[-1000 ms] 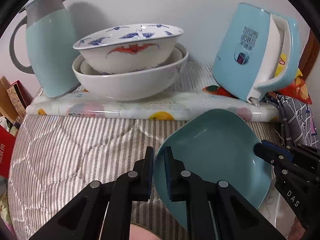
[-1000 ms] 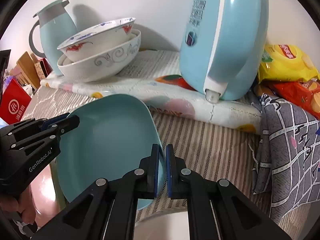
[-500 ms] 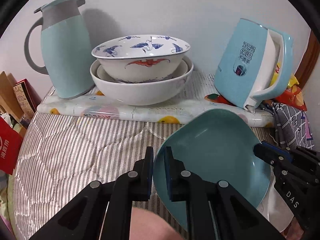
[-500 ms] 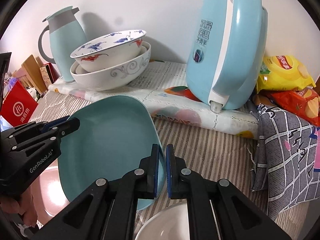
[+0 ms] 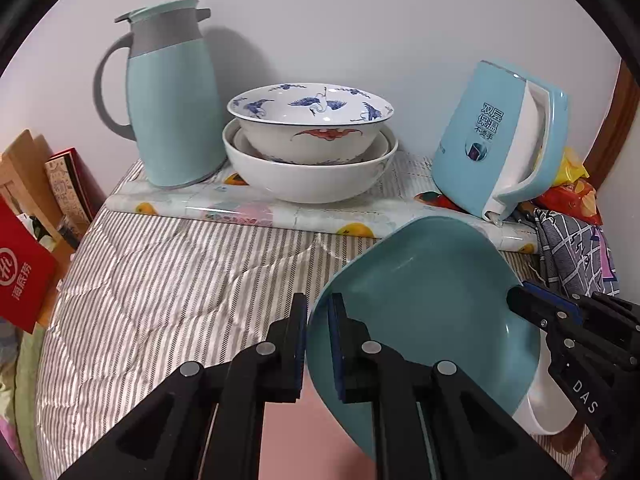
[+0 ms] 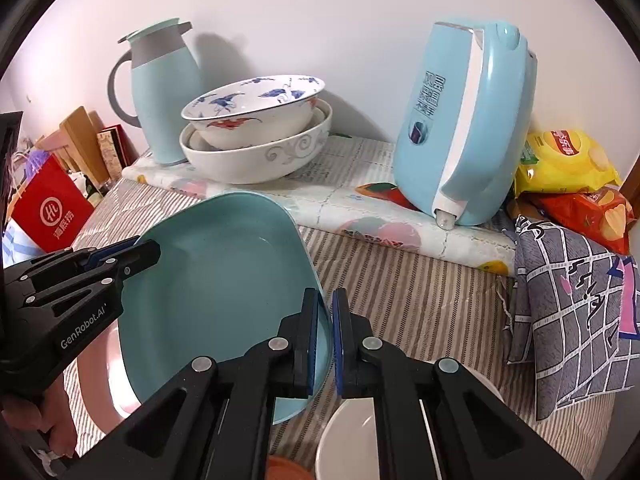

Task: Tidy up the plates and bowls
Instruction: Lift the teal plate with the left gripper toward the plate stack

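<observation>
A teal square plate (image 5: 432, 312) is held in the air between both grippers, tilted; it also shows in the right wrist view (image 6: 216, 280). My left gripper (image 5: 318, 344) is shut on its left rim. My right gripper (image 6: 325, 340) is shut on its right rim. On the raised board at the back, a blue-and-white crane bowl (image 5: 310, 120) sits nested in a larger white bowl (image 5: 310, 176). A pink plate (image 6: 100, 372) lies under the teal plate. A white bowl (image 6: 348, 440) lies low beside it.
A teal thermos jug (image 5: 168, 96) stands left of the bowls and a tilted blue kettle (image 5: 500, 140) right of them. Snack bags (image 6: 568, 176) and a grey checked cloth (image 6: 572, 320) lie at right. A red bag (image 5: 20, 276) and boxes stand at left. A striped quilt (image 5: 160, 300) covers the surface.
Both grippers have pulled back and risen with the teal plate. The stacked bowls, jug and kettle now look farther away. The white bowl and pink plate have come into view below.
</observation>
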`<state>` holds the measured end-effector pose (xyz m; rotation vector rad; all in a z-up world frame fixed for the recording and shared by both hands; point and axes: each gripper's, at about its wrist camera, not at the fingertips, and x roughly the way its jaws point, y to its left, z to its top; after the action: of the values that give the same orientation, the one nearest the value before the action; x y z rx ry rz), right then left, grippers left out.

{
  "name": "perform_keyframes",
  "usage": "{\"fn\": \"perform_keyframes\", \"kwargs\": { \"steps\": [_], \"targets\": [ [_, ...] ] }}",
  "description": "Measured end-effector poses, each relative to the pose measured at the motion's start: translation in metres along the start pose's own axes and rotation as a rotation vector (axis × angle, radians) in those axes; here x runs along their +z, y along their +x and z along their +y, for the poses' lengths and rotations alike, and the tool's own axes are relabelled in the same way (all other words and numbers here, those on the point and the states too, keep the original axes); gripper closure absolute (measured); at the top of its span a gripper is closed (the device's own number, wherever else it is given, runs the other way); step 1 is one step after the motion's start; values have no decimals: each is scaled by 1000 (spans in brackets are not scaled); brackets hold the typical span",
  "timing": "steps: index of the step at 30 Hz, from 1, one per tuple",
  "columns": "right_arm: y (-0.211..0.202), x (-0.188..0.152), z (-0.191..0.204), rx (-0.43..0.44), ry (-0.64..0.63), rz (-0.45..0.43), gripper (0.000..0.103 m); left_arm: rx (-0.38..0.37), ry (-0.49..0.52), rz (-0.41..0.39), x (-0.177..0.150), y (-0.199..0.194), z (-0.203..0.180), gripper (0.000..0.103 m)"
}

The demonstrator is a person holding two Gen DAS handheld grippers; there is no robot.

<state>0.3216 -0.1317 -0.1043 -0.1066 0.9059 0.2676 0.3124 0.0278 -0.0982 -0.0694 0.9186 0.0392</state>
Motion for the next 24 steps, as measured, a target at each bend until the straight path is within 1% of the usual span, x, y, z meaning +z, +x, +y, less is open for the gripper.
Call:
{"fn": "perform_keyframes", "kwargs": {
  "steps": [9,24],
  "targets": [
    [-22,-8,15,1,-9,-28,96,8,-11,-30,-10,-26,8,92],
    [-44,-23,40,11,-34,-43,96,20,-42,-49,-29,-53,25,92]
  ]
}}
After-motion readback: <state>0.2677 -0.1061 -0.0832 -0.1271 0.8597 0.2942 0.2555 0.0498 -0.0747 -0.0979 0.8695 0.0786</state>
